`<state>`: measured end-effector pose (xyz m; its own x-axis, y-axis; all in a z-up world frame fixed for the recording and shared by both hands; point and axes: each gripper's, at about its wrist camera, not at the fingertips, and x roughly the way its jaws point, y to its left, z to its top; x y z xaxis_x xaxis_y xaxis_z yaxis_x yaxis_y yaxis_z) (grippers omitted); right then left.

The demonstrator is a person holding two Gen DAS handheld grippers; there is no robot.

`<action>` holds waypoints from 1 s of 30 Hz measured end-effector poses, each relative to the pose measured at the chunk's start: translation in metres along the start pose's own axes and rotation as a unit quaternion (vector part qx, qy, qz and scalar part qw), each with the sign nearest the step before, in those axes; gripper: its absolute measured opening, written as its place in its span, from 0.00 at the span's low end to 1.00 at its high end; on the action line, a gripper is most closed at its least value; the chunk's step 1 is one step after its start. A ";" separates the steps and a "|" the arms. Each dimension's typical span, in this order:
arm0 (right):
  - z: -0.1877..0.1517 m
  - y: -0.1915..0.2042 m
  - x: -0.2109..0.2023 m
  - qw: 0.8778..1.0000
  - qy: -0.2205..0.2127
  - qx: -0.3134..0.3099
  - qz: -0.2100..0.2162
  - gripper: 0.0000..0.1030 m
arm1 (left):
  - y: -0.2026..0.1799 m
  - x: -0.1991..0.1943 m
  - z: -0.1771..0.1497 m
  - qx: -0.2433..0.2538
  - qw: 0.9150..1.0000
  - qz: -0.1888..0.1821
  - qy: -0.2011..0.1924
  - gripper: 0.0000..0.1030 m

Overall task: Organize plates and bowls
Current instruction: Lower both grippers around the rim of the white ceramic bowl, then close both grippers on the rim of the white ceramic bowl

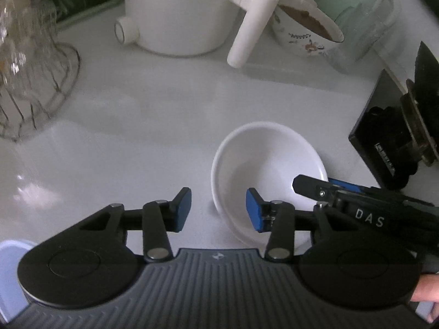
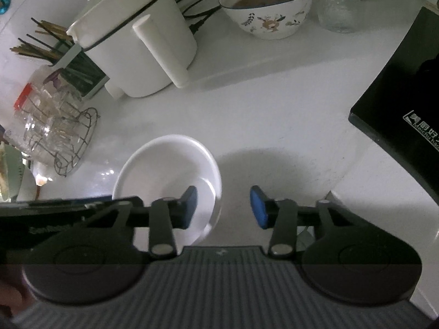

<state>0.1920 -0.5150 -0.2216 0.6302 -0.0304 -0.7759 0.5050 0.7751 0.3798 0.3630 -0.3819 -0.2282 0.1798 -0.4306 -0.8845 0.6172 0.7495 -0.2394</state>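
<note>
**2 grippers straddle the rim of a white bowl on the counter**

The white countertop [image 1: 153, 126] fills both views. At its back stands a white electric pot [image 2: 142, 46] with a thick straight handle. To the right lies a black appliance [image 2: 403, 104] with printed lettering. At the left stands a wire rack of clear glasses [image 2: 55, 126]. Beside the pot sits a floral bowl [image 2: 270, 11] holding something brown.

The small white bowl [image 1: 263, 164] rests empty on the counter in front of both tools. The left gripper [image 1: 218, 209] has its jaws parted across the bowl's near left rim, 1 blue pad inside, 1 outside, neither visibly pressing. The right gripper [image 2: 223, 207] is likewise parted over the opposite rim, with its left pad inside the bowl and no grasp visible.
</note>
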 end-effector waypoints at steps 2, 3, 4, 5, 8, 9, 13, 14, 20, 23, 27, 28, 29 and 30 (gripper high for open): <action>-0.001 -0.001 0.000 1.000 0.001 0.003 -0.003 0.36 | 0.001 0.002 -0.002 -0.007 1.000 0.001 0.004 0.40; -0.001 -0.002 0.000 1.000 0.003 0.004 -0.004 0.31 | 0.002 0.003 -0.002 -0.010 1.000 0.001 0.004 0.35; -0.002 -0.002 0.001 1.000 0.005 0.005 -0.004 0.30 | 0.002 0.004 -0.003 -0.014 1.000 0.000 0.005 0.31; -0.003 -0.002 0.002 1.000 0.008 0.005 -0.003 0.28 | 0.003 0.004 -0.003 -0.019 1.000 -0.002 0.006 0.28; -0.005 0.001 0.003 1.000 0.012 -0.006 0.001 0.20 | 0.003 0.004 -0.005 -0.022 1.000 -0.017 0.006 0.17; -0.006 0.002 0.003 1.000 0.012 -0.009 0.002 0.16 | 0.002 0.004 -0.006 -0.022 1.000 -0.020 0.006 0.14; -0.008 0.006 0.000 1.000 0.011 -0.023 0.001 0.14 | 0.001 0.003 -0.007 -0.024 0.999 -0.022 0.007 0.13; -0.007 0.007 0.000 1.000 0.011 -0.024 0.001 0.14 | 0.001 0.002 -0.008 -0.027 0.999 -0.023 0.007 0.13; -0.009 0.007 -0.007 1.000 0.015 -0.024 0.005 0.14 | 0.001 -0.008 -0.012 -0.040 0.999 -0.034 0.012 0.13; -0.009 0.012 -0.014 0.999 0.022 -0.025 -0.001 0.14 | -0.003 -0.020 -0.015 -0.027 0.999 -0.029 0.011 0.13; -0.007 0.017 -0.028 1.000 0.018 -0.025 0.000 0.14 | -0.006 -0.036 -0.016 -0.024 0.999 -0.030 0.010 0.13; -0.007 0.019 -0.031 1.000 0.016 -0.025 0.001 0.14 | -0.007 -0.040 -0.016 -0.025 0.999 -0.030 0.010 0.14; -0.006 0.020 -0.034 1.000 0.014 -0.024 0.004 0.14 | -0.007 -0.045 -0.018 -0.026 0.999 -0.030 0.008 0.14; -0.005 0.022 -0.038 1.000 0.013 -0.025 0.006 0.14 | -0.007 -0.049 -0.019 -0.026 0.999 -0.031 0.008 0.14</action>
<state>0.1759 -0.4936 -0.1865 0.6199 -0.0051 -0.7847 0.4672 0.8058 0.3638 0.3347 -0.3564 -0.1906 0.1303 -0.4696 -0.8732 0.5855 0.7472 -0.3145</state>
